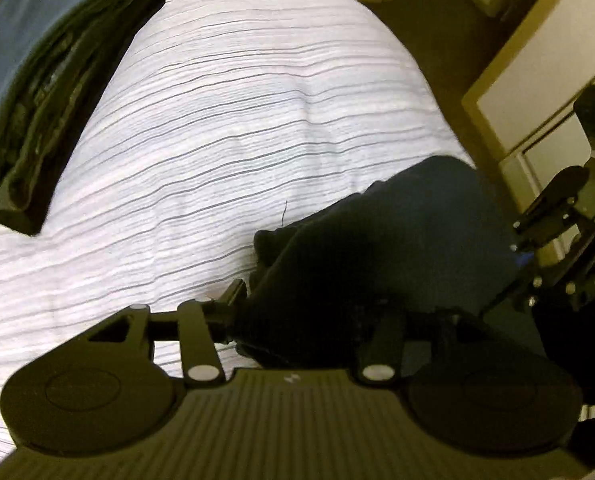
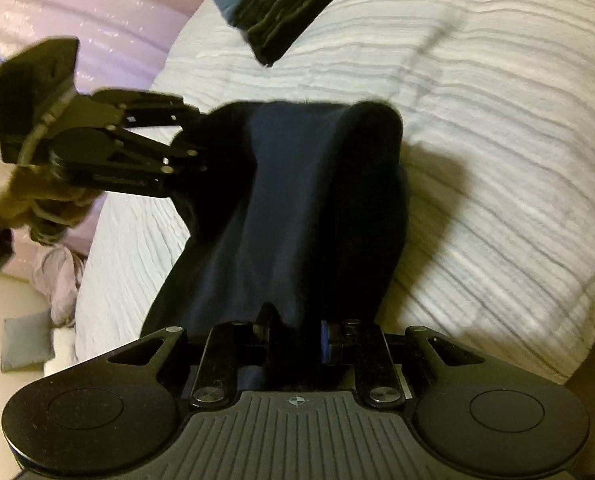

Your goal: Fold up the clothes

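I am holding a dark navy garment (image 2: 297, 208) between my two tools over a bed covered with a white ribbed bedspread (image 1: 225, 128). The cloth is hanging in a folded band across the gap from one tool to the other, its far fold resting just above the bedspread and throwing a shadow on it.

My right tool (image 2: 297, 332) is clenching on the near end of the garment: the fabric is running down between its two fingers, and a blue pad (image 2: 324, 342) is showing on the right finger against the cloth. In the left wrist view this tool is appearing at the right edge, dark and blurred.

My left tool (image 1: 297, 312) is reaching into the other end of the garment. In its own view the cloth is bunching over the fingers and hiding the right one, so I cannot tell whether the pads are pressing on it or standing slack. In the right wrist view this tool is coming in from the left, its tips buried in the dark fabric, with my hand (image 2: 13, 196) gripping its handle.

A stack of folded clothes (image 1: 45, 80), grey-blue on top, is lying on the bedspread well apart from the garment, toward the far side of the bed.
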A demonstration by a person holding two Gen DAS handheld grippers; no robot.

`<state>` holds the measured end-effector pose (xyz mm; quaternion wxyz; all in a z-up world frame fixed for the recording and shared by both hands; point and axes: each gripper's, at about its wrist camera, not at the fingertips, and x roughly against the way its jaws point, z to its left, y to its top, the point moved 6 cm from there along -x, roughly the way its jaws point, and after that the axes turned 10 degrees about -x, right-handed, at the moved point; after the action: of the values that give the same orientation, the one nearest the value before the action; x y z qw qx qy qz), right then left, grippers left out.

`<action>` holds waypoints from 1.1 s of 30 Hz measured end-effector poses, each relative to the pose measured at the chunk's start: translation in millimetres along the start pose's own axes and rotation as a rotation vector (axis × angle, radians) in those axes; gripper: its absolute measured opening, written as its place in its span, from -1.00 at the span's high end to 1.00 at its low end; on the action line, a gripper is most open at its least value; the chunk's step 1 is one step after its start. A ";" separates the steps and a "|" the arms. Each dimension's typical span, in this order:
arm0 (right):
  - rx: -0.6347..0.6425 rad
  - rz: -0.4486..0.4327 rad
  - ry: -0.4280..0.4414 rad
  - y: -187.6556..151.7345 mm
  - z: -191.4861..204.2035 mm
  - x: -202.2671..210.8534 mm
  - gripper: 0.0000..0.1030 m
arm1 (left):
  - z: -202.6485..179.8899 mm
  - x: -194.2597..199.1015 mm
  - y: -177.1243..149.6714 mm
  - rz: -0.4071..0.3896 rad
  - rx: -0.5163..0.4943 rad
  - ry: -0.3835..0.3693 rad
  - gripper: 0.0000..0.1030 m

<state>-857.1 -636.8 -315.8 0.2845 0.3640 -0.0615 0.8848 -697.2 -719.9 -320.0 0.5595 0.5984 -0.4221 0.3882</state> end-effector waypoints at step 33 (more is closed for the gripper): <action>0.136 -0.142 -0.114 89.3 11.5 26.1 -0.10 | 10.1 82.8 -93.8 -0.203 0.574 0.241 0.32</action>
<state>-914.0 -702.6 -280.9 0.3170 0.4357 0.0085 0.8424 -580.8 -734.3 -275.2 0.4497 0.7204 -0.1645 0.5017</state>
